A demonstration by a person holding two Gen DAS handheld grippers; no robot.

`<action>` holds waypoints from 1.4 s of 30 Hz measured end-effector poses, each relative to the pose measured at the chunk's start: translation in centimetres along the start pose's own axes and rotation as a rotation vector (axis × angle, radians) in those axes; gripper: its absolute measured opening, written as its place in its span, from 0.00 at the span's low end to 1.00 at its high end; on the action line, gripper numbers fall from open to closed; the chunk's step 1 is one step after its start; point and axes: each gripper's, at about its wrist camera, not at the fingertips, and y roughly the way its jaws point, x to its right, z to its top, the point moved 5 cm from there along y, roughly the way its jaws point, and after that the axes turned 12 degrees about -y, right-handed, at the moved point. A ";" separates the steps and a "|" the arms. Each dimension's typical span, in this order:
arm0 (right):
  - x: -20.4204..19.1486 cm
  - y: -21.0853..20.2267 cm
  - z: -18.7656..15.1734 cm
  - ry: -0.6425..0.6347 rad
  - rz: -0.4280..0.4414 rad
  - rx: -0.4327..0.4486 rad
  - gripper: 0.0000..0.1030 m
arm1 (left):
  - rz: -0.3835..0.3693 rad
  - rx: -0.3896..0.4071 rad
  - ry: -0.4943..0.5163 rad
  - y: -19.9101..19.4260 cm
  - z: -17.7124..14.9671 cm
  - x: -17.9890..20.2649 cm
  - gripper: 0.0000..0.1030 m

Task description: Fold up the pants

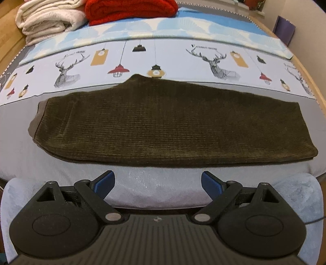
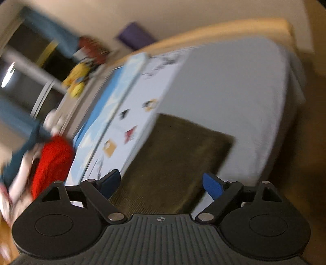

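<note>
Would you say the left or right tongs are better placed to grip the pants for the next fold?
Probably left: the left tongs are open, squarely facing the dark olive corduroy pants' near edge.

Right wrist view is smearing w/ motion blur: prints on the patterned sheet (image 2: 130,122) aren't reading as shapes, just colour blobs. A yellow thing (image 2: 78,78) and a red-brown thing (image 2: 92,49) by the wall are staying unidentifiable. The pants (image 2: 171,161) are running under the gripper body, near end hidden; ribbing is barely showing.

Left wrist view: red blanket (image 1: 130,10) and white blanket (image 1: 49,18) are getting cut by the top edge. A purple object (image 1: 284,29) is showing only partly behind the bed frame (image 1: 262,24). Small text over the deer prints is too tiny to read.
</note>
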 end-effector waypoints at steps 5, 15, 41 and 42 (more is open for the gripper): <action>4.1 3.4 0.1 0.092 -0.034 -0.022 0.84 | 0.021 -0.024 0.027 1.1 0.0 1.3 0.92; 5.4 10.2 -0.8 0.124 -0.035 -0.087 0.83 | 0.058 -0.069 0.006 3.2 1.0 2.5 0.92; 7.7 12.2 -0.7 0.329 0.079 0.031 0.82 | 0.085 -0.119 -0.056 6.5 3.5 2.3 0.92; 7.3 12.8 -0.2 0.320 0.076 0.027 0.82 | 0.089 -0.115 -0.055 6.5 3.5 2.3 0.92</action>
